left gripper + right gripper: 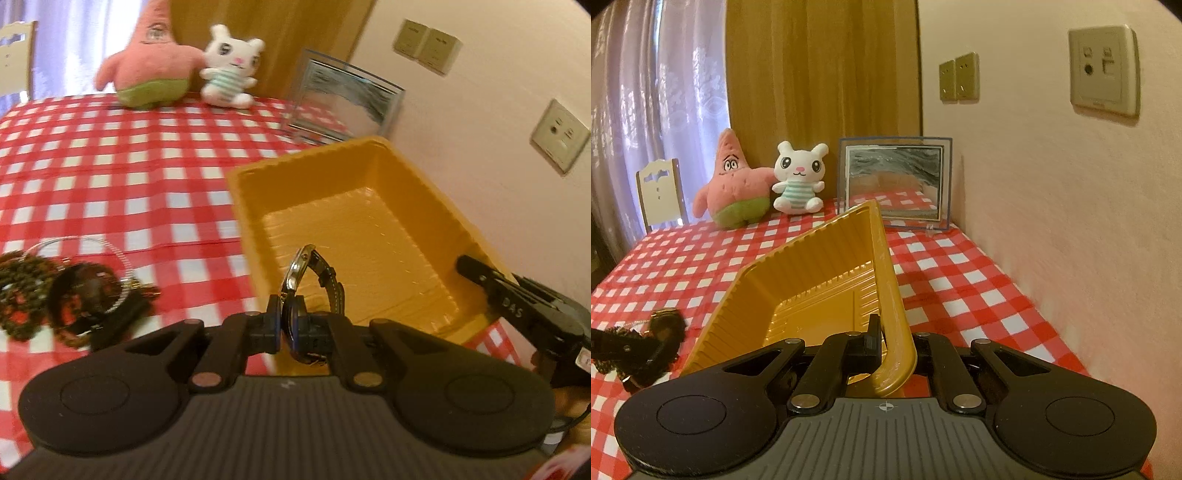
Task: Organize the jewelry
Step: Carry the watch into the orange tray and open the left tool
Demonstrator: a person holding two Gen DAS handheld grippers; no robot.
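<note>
Steel-cased and dark-strapped, the wristwatch [308,291] sits clamped in your left gripper [286,325], whose fingers are pressed together on the lower part of the case and strap so the watch stands on edge, its round face turned sideways and the strap loop arching forward, away from you. What matters next is that the yellow plastic tray [258,192] lies directly ahead of and below those fingertips: the watch already hangs above the tray's near corner, with the bare ribbed floor beyond it, so your left hand is the one placed to lower it in. Your right gripper [886,343] is closed on the tray's near rim, one finger inside the wall and one outside, and the tray appears tilted up by that hold, though the fisheye bend makes the angle hard to judge. The watch shows a bright metal bezel and a black strap with pale stitching; its dial is not readable from here. To your left on the red-and-white checked tablecloth [110,177], the remaining jewelry pile [70,291], with beaded strands, a thin clear bangle and a dark band, waits well apart from the tray.
</note>
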